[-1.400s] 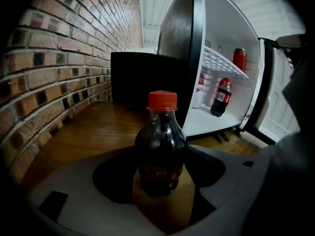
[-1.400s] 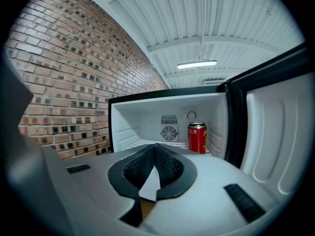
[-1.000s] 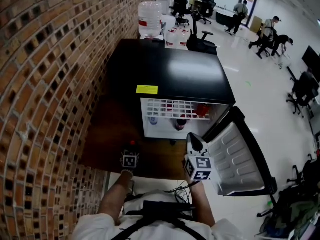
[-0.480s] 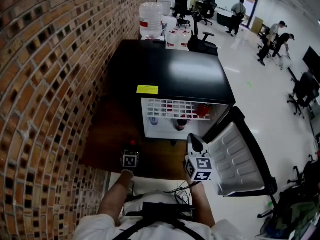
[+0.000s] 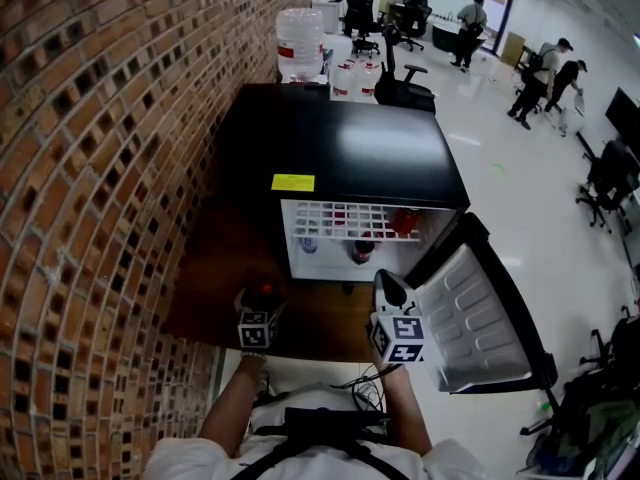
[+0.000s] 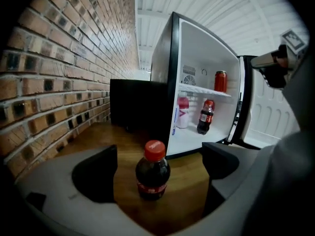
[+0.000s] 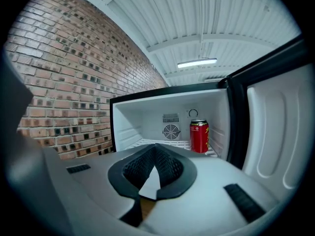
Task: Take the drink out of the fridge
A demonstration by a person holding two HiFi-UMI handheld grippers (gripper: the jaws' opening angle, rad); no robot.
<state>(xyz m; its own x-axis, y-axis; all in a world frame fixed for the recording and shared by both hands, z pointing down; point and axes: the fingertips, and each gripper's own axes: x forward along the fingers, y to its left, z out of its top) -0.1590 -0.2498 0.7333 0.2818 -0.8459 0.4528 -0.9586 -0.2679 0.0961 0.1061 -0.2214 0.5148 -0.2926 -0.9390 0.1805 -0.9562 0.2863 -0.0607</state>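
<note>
A small cola bottle (image 6: 153, 170) with a red cap stands upright on the brown wooden surface (image 6: 192, 181) in front of the open fridge (image 5: 340, 138). My left gripper (image 6: 158, 156) has just been opening. Its jaws now stand wide on either side of the bottle without touching it. The head view shows the bottle (image 5: 266, 292) just beyond the left gripper (image 5: 258, 308). My right gripper (image 7: 155, 149) is shut on nothing and points level at the fridge. In the head view the right gripper (image 5: 388, 288) hovers by the fridge door (image 5: 480, 308).
Inside the fridge stand another cola bottle (image 6: 205, 117), a pink-capped bottle (image 6: 182, 113) and a red can (image 7: 199, 136) on the wire shelf. A brick wall (image 5: 100, 168) runs along the left. Water jugs (image 5: 300, 38) stand behind the fridge. Office chairs and people are far back.
The left gripper's jaws have opened and let go of the cola bottle, which stays standing on the wood. That gripper has risen a little. The right gripper has not moved.
</note>
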